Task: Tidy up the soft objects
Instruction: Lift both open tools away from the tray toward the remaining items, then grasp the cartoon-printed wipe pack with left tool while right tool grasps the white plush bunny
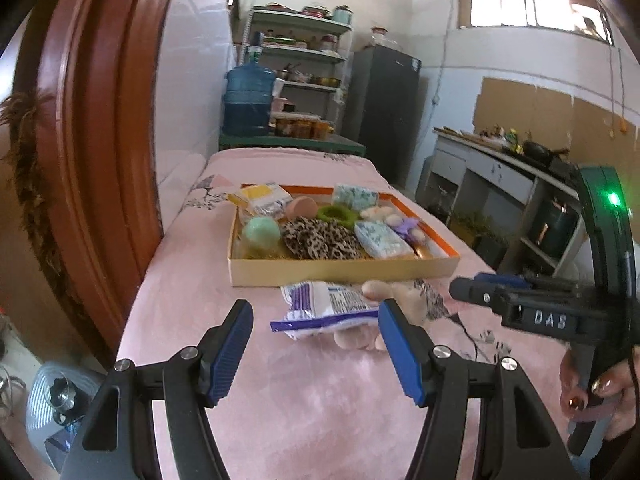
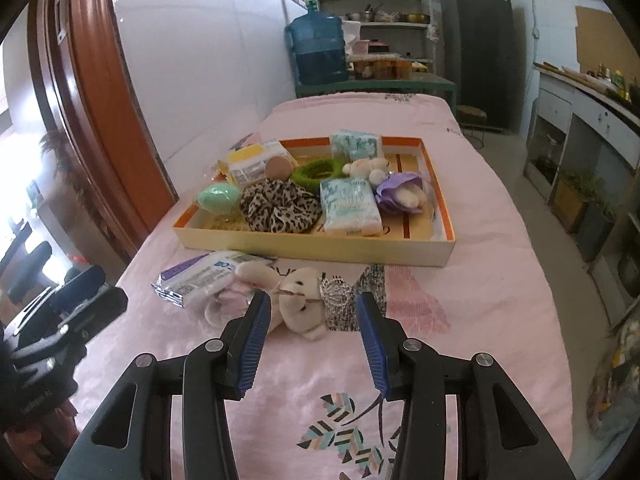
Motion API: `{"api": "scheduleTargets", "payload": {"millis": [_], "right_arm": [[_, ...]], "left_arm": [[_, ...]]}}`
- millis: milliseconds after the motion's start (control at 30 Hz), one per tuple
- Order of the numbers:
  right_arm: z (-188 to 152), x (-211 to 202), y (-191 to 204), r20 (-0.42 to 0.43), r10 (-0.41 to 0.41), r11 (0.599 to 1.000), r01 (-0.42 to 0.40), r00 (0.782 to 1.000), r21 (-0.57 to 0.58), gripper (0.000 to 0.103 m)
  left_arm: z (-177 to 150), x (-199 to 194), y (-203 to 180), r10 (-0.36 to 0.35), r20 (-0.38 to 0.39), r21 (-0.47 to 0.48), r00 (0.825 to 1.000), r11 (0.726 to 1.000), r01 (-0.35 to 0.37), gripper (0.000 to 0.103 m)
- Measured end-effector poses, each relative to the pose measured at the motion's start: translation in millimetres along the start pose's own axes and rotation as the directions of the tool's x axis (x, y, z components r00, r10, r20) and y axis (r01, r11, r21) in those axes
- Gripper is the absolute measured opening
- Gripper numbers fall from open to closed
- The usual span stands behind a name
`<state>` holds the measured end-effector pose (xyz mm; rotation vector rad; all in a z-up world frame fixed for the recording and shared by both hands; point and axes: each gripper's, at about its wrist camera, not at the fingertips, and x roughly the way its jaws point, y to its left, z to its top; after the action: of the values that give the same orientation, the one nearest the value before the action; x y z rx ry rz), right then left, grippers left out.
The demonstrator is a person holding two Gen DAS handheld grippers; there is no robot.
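Lying at centre frame on the pink bedspread point(image 2: 480, 280), just before the near wall of the tray point(image 2: 312, 246): a cream plush rabbit point(image 2: 298, 300), limp on its side, silver patterned fabric at its right. Touching its left side, a white packet point(image 2: 196, 278) with a purple edge and small print too fine to read. Inside the tray: leopard-print scrunchie point(image 2: 280, 206), mint-green ball point(image 2: 218, 199), green ring point(image 2: 318, 172), two pale floral tissue packs, a yellow-and-white pack, small plush toys.

Left gripper point(image 1: 316, 336): spread wide, holding nothing, low centre, packet beyond it. Right gripper point(image 2: 312, 340): spread wide, bracketing the rabbit's lower part, not closed on it. Readable at right of the left view: "DAS".
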<state>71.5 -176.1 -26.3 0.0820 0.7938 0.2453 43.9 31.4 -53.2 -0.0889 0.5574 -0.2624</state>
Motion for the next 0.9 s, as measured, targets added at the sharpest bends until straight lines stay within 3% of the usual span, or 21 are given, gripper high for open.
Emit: {"api": "scheduleTargets", "payload": {"millis": [167, 300, 367, 467, 500, 567, 633, 733, 800, 900], "right_arm": [[-3.1, 6.6, -5.8, -0.017, 0.007, 1.000, -0.007, 1.000, 0.019, 0.046], [-5.5, 8.5, -8.7, -0.020, 0.007, 1.000, -0.006, 1.000, 0.024, 0.046], [-5.9, 10.5, -11.2, -0.024, 0.009, 0.999, -0.008, 1.000, 0.033, 0.046], [-7.0, 13.3, -13.6, -0.030, 0.010, 0.999, -0.009, 0.999, 0.043, 0.046], [-7.4, 14.0, -14.3, -0.031, 0.011, 0.999, -0.010, 0.999, 0.044, 0.046], [-8.5, 14.8, -14.1, -0.032, 0.008, 0.999, -0.007, 0.999, 0.041, 0.046], [-9.2, 16.1, -13.9, -0.034, 0.004, 0.999, -0.002, 0.999, 0.038, 0.046], [-9.2, 19.0, -14.9, -0.041, 0.004, 0.999, -0.003, 0.999, 0.042, 0.046], [-9.1, 20.6, -15.1, -0.044, 0.003, 0.999, -0.001, 0.999, 0.042, 0.046], [-8.6, 23.1, -15.2, -0.049, 0.003, 0.999, -0.001, 0.999, 0.041, 0.046]], "left_arm": [[-10.6, 13.0, -11.2, -0.014, -0.048, 0.100, 0.999, 0.995, 0.019, 0.065], [-13.1, 14.7, -28.0, 0.041, -0.019, 0.282, 0.999, 0.959, -0.034, 0.065], [-14.3, 13.8, -36.5, 0.064, 0.013, 0.385, 0.998, 0.921, -0.064, 0.065], [-17.4, 18.6, -45.0, 0.082, 0.057, 0.548, 0.995, 0.830, -0.100, 0.065], [-20.0, 21.9, -48.0, 0.080, 0.062, 0.609, 0.995, 0.786, -0.101, 0.065], [-23.7, 26.1, -50.3, 0.058, 0.059, 0.672, 0.997, 0.736, -0.082, 0.065], [-29.7, 32.1, -52.7, 0.035, 0.061, 0.744, 0.998, 0.664, -0.068, 0.065], [-36.8, 43.2, -56.1, 0.022, 0.048, 0.811, 0.999, 0.582, -0.052, 0.053], [-36.1, 49.2, -54.7, 0.007, 0.035, 0.818, 0.999, 0.574, -0.033, 0.040], [-31.0, 63.5, -49.7, 0.016, -0.017, 0.805, 1.000, 0.594, 0.004, 0.030]]}}
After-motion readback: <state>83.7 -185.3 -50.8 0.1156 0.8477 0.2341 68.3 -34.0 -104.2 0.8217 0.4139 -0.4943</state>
